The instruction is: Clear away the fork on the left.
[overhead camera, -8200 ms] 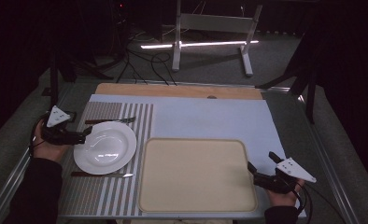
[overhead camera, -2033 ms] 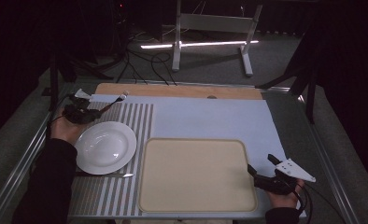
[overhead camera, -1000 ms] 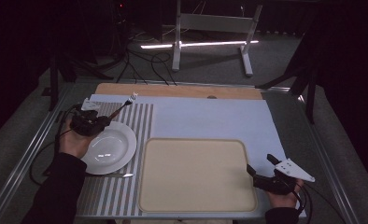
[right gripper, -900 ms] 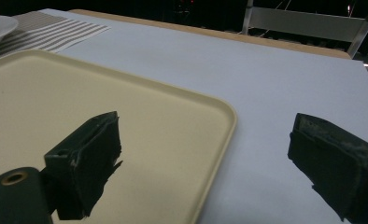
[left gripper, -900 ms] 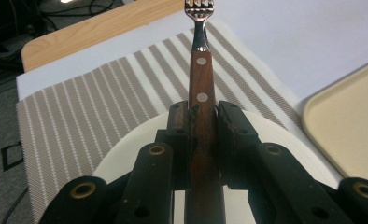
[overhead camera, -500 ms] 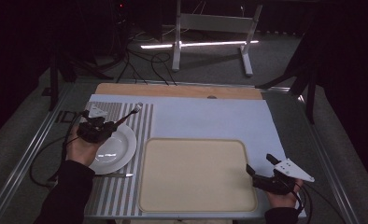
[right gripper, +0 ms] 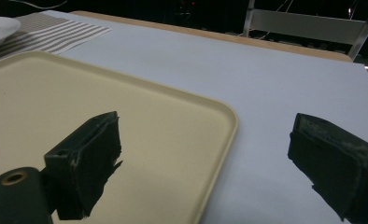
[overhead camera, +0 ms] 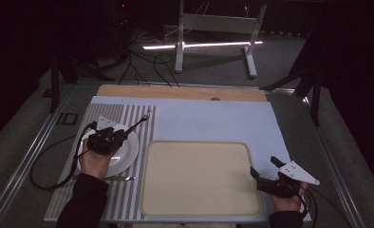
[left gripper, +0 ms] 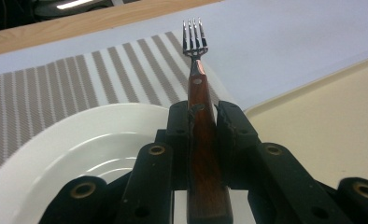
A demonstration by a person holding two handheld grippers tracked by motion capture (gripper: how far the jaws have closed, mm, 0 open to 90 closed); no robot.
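- The left gripper is clamped on a fork with a reddish-brown wooden handle and metal tines; in the left gripper view both black jaws press the handle from either side, and the tines point straight ahead past the jaw tips.
- In the high view the fork sticks out toward the far right of the hand, above the grey-and-white striped placemat that lies along the table's left side.
- The left hand hovers over a round white plate on that placemat.
- A second piece of cutlery lies on the placemat just beside the plate's near edge.
- A beige rectangular tray sits near the table's front edge, centre.
- The right gripper rests at the tray's near right corner, jaws spread wide with nothing between them.
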